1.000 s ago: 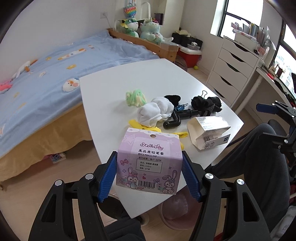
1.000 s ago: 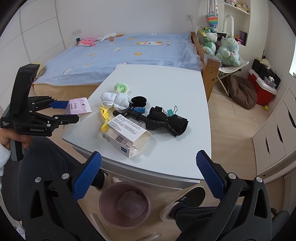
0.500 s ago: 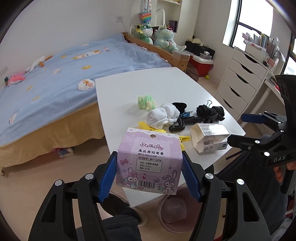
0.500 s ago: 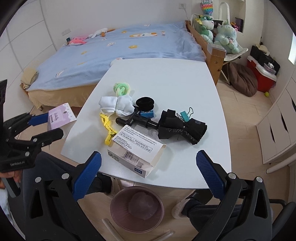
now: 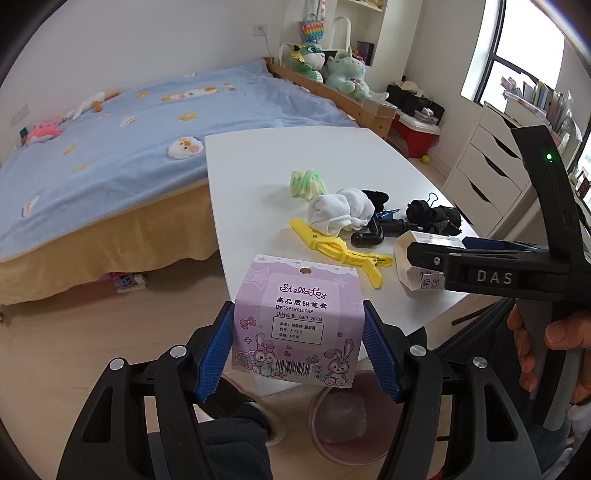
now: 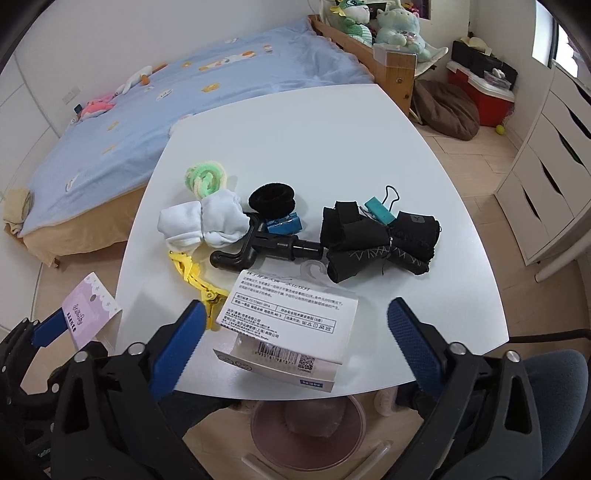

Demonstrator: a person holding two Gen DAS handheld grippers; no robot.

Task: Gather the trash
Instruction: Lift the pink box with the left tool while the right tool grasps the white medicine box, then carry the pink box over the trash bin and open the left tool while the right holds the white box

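Clamped between my left gripper's [image 5: 298,345] blue pads is the purple pencil-cap box [image 5: 297,321], held in the air off the near left corner of the white table [image 6: 332,147]. My right gripper [image 6: 293,341] has its jaws spread and they have just been closing in; the white carton [image 6: 288,332] lies on the table's near edge between the two pads, and neither one touches it.

Across the table are a green scrunchie [image 6: 205,177], white socks [image 6: 203,221], a black hair tie [image 6: 272,199], a black pipe-shaped tool [image 6: 266,247], a blue clip [image 6: 283,225], a teal binder clip [image 6: 378,210], bundled black socks [image 6: 380,240] and a yellow clip [image 6: 192,277]. Under the near edge stands a pink trash bin [image 6: 308,432] with something pale and crumpled inside, partly covered by the tabletop.

Beyond the table is a bed with a blue cover [image 6: 184,92], plush toys [image 6: 376,22] at its wooden end, a red cooler [image 6: 480,92], a brown beanbag [image 6: 447,107] and white drawers [image 6: 546,177].

In the left view my right tool covers most of the carton. Its small print is too fine for me to read.
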